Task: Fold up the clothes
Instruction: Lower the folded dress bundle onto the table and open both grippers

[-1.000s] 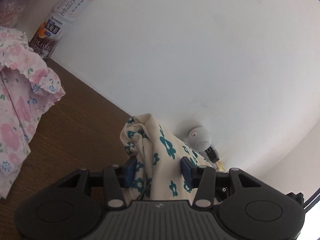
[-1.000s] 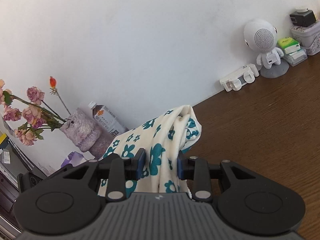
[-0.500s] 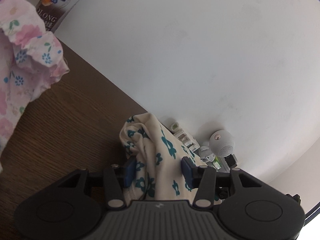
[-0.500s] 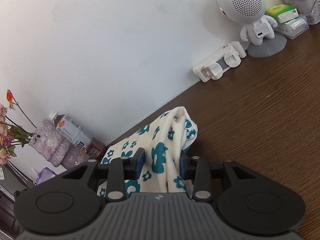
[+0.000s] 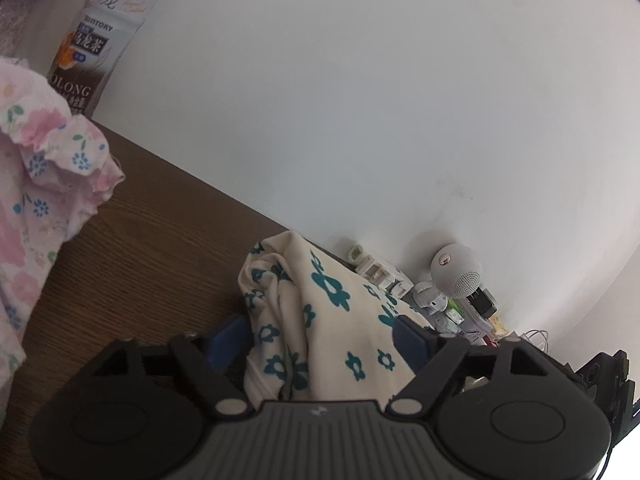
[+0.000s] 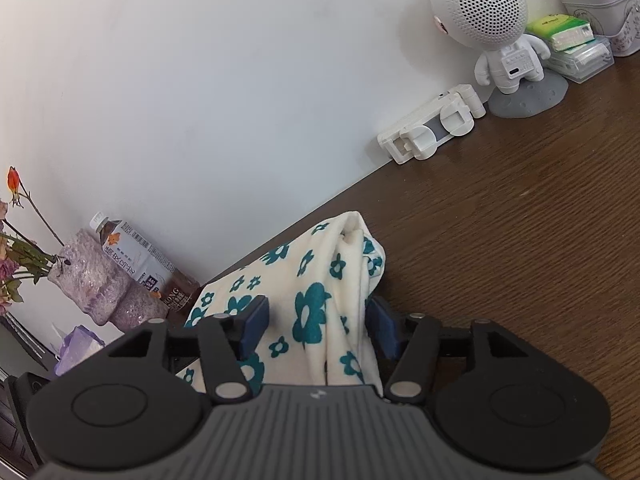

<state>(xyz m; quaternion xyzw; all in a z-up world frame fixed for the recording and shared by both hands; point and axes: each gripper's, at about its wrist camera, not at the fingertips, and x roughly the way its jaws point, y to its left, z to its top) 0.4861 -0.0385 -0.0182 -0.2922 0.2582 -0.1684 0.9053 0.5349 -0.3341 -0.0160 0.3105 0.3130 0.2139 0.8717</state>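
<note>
A cream cloth with teal flowers [image 5: 328,288] lies bunched on the brown wooden table [image 5: 152,232], close to the white wall. My left gripper [image 5: 318,340] straddles one end of it. Its jaws are opening, and the blue pads [image 5: 408,340] stand wide with the fabric slack between them. In the right wrist view the same cloth [image 6: 312,264] rises in a fold between the fingers of my right gripper [image 6: 318,326]. Those jaws are opening too, and the pads [image 6: 256,324] stand off the fabric at both sides.
A pink floral garment [image 5: 36,184] lies at the left, beside an oolong tea bottle [image 5: 92,48]. Along the wall stand an astronaut-shaped speaker [image 6: 492,20], a white plastic holder [image 6: 432,124], tins and packets [image 6: 576,40], and a purple vase of dried flowers [image 6: 100,280].
Both pairs of jaws have spread apart and let go of the flowered cloth, which now sits slack on the table. Both hands sank toward the table and then settled.
</note>
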